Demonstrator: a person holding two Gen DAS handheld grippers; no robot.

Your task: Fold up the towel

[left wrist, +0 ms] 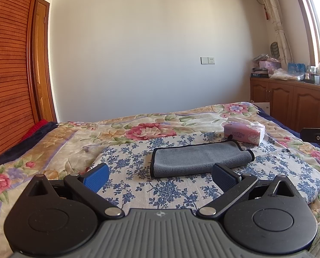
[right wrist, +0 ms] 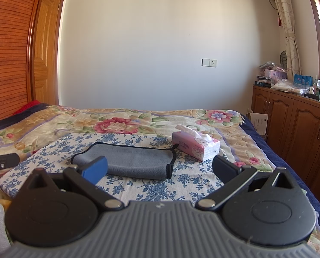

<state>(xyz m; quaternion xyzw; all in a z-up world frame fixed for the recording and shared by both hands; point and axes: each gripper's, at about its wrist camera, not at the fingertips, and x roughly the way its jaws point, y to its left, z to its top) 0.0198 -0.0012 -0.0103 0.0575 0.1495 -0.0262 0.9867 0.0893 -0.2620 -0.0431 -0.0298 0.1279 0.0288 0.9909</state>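
A: Left wrist view: the grey towel (left wrist: pixel 200 159) lies flat on the blue-flowered cloth (left wrist: pixel 127 161) in the middle of the bed (left wrist: pixel 41 148), already doubled by the look of it, with a rolled fold along its near right side.

B: And the grippers?

A: The left gripper (left wrist: pixel 160 175) and the right gripper (right wrist: pixel 163 168) both hover short of it, jaws wide apart, holding nothing.

B: So which step?

A: Either another fold or finished, I'd judge. Another fold calls for pinching the black-trimmed corners.

B: Room?

A: Plenty near and left; the tissue box (right wrist: pixel 195 147) sits just beside the far right corner.
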